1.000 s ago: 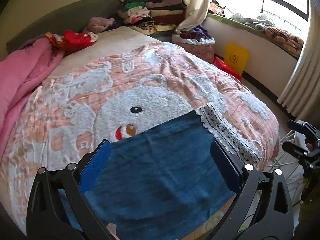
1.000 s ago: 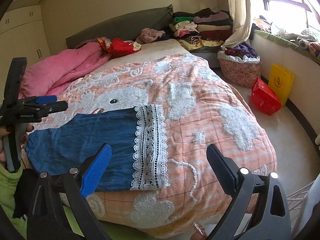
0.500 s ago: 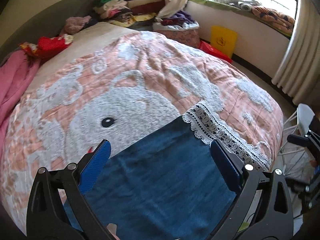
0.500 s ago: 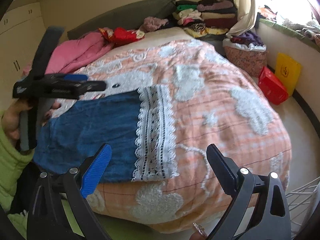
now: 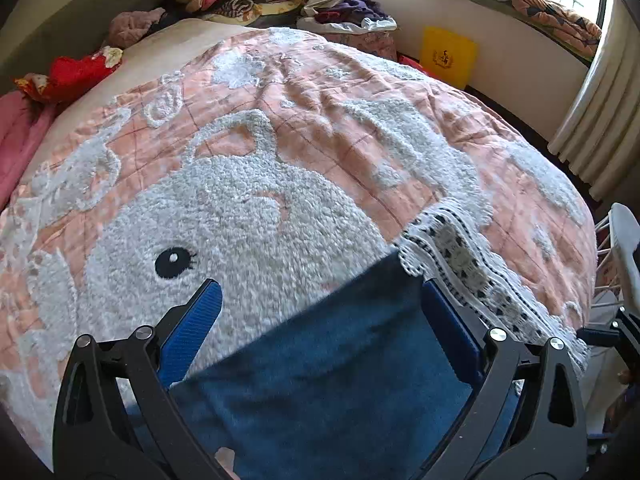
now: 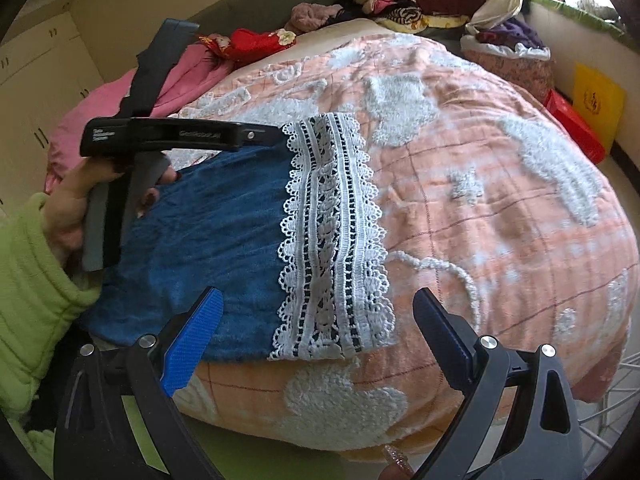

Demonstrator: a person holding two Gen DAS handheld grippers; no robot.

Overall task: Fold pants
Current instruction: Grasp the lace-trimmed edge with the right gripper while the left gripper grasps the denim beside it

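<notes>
Blue denim pants [image 6: 208,240] with a white lace hem [image 6: 332,240] lie flat on the near edge of the bed's peach quilt [image 6: 500,208].
Left gripper [image 5: 316,312], jaws spread wide, hovers over the far edge of the denim beside the lace, held by a hand [image 6: 68,204] in a green fleece sleeve [image 6: 28,292]. Right gripper [image 6: 316,332], also spread and holding nothing, sits at the near edge, around the lace corner.
</notes>
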